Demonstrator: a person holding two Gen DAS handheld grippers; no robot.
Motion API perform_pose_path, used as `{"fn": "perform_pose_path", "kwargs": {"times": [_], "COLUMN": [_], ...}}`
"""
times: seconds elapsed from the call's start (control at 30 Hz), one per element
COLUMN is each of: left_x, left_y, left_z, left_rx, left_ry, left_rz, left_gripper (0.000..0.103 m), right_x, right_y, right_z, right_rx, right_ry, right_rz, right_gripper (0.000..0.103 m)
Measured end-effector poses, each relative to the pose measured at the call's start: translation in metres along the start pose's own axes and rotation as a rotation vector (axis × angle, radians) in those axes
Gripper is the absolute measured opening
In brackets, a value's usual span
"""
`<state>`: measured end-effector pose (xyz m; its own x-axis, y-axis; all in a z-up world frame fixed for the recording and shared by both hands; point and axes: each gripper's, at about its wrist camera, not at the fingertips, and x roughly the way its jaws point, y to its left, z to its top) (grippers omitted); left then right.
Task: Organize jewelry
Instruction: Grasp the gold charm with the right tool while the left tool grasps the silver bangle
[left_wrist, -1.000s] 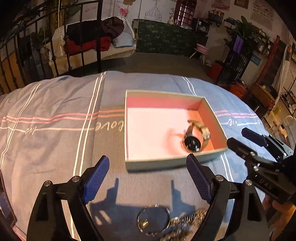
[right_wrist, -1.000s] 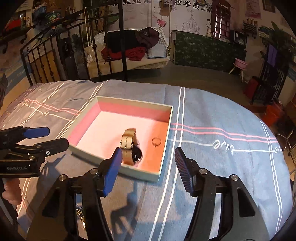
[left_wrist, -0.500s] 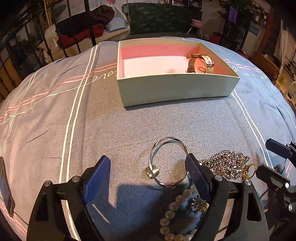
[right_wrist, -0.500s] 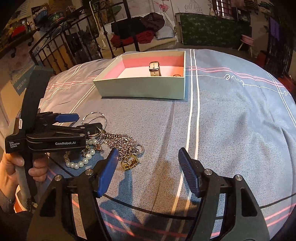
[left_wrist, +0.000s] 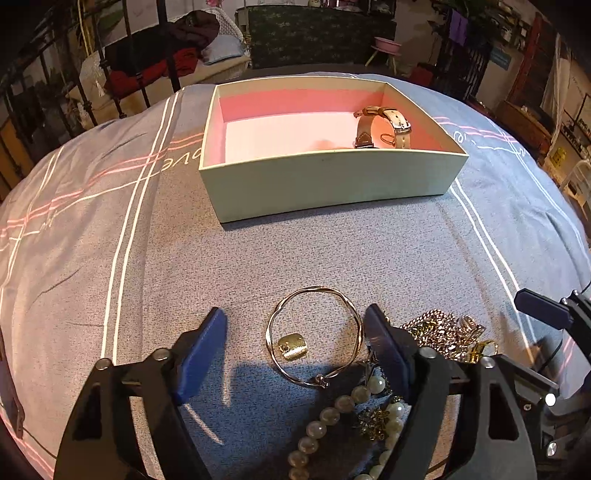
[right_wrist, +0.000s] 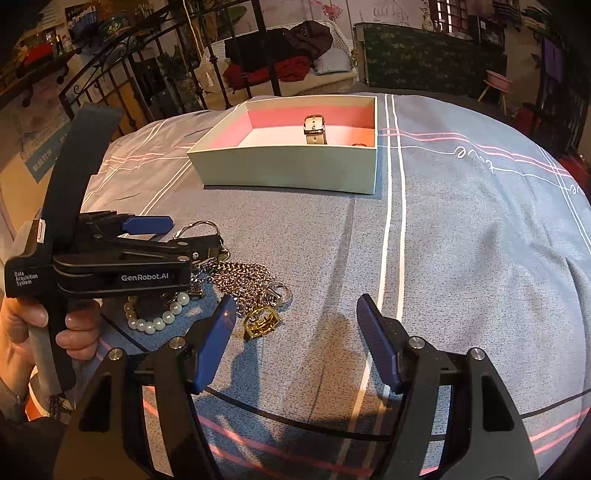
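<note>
A cream box with a pink lining (left_wrist: 332, 184) sits on the bedspread and holds a tan-strapped watch (left_wrist: 384, 125) and a small ring (left_wrist: 387, 137). My left gripper (left_wrist: 295, 332) is open, its blue pads on either side of a thin gold bangle (left_wrist: 354, 314) with a gold tag (left_wrist: 293, 346) inside it. A pearl bracelet (left_wrist: 325, 421) and gold chains (left_wrist: 439, 332) lie beside it. My right gripper (right_wrist: 295, 325) is open and empty just right of a gold ring (right_wrist: 262, 321). The box (right_wrist: 288, 170) and chains (right_wrist: 240, 277) also show in the right wrist view.
The grey bedspread (left_wrist: 184, 266) has white and pink stripes. A black metal bed frame (right_wrist: 147, 85) stands behind it, with clothes piled on a bench (right_wrist: 280, 62) beyond. The left gripper's body (right_wrist: 110, 266) and the hand holding it fill the left of the right wrist view.
Both grippers have pulled back from the box and dropped low over the jewelry pile. The left gripper now straddles the gold bangle. Both have stayed open.
</note>
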<state>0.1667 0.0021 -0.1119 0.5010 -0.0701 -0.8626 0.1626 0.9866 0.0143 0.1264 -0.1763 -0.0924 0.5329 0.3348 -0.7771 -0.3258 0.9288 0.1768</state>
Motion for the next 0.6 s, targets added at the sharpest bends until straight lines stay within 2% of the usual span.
{"fn": "perform_pose_path", "kwargs": {"times": [0.07, 0.33, 0.47, 0.6], "left_x": [-0.004, -0.016, -0.028, -0.037], "left_y": [-0.001, 0.013, 0.016, 0.016], "left_z": [-0.001, 0.0, 0.001, 0.001], "left_rx": [0.006, -0.063, -0.073, -0.072], "left_ry": [-0.01, -0.027, -0.058, -0.074], "left_rz": [-0.009, -0.059, -0.047, -0.044], "left_gripper": [0.049, 0.049, 0.049, 0.049], "right_x": [0.001, 0.009, 0.016, 0.016], "right_y": [0.002, 0.016, 0.02, 0.023], "right_z": [-0.001, -0.001, 0.001, -0.002], "right_rx": [-0.006, -0.051, -0.071, -0.096], "right_ry": [0.005, 0.03, 0.05, 0.067], "right_rz": [-0.001, 0.031, 0.036, 0.021], "right_gripper": [0.068, 0.068, 0.067, 0.043]}}
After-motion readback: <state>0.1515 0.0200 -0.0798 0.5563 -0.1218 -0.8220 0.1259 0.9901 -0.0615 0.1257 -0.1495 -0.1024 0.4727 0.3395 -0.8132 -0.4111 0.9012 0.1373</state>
